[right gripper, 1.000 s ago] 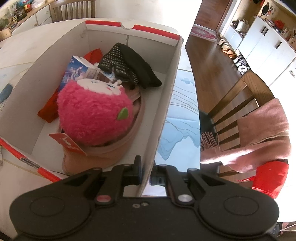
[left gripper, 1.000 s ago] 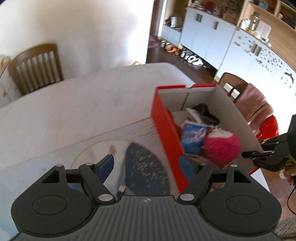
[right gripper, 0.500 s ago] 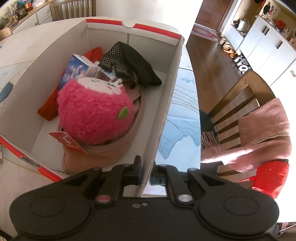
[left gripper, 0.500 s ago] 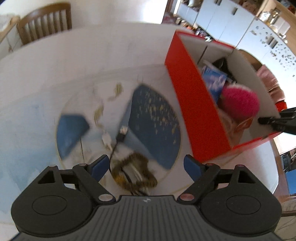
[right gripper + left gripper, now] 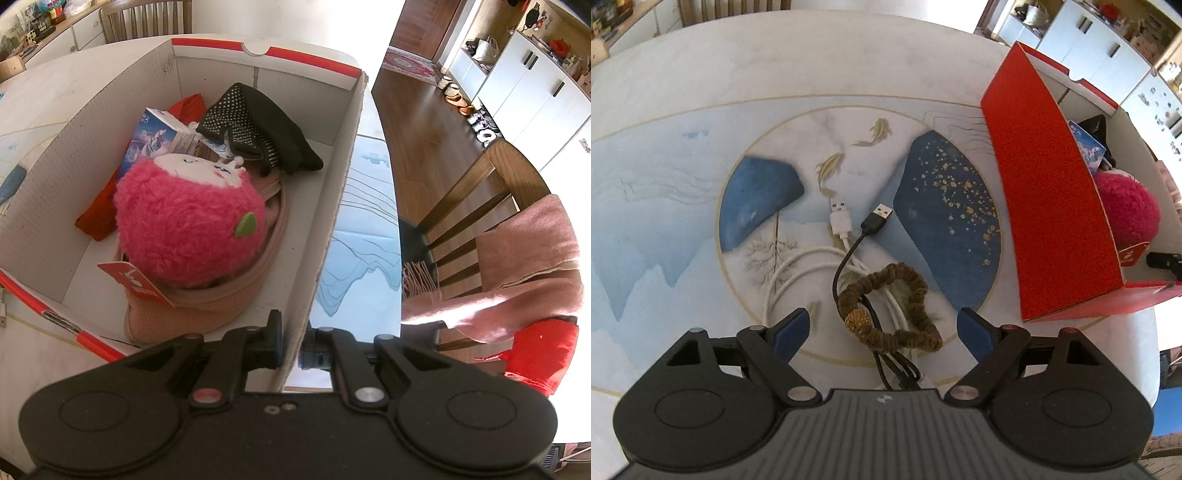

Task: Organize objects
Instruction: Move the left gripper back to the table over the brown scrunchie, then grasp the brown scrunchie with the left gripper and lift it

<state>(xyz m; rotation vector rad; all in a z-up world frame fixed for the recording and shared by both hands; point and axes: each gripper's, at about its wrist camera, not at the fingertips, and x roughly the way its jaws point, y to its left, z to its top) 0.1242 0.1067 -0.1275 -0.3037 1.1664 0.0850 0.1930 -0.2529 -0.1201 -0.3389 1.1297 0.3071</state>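
Left gripper (image 5: 884, 325), closing, straddles ruffled brown scrunchie (image 5: 890, 306).

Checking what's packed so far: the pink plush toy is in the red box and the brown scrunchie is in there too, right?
Not quite. The pink plush toy is in the red box, but the left wrist view shows the brown scrunchie lying on the table, over the cables.

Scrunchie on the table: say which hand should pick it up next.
Left. Its tongs are closing, pads not yet touching the brown scrunchie that lies between them on the cables. The right tongs are shut on the box wall, steadying it.
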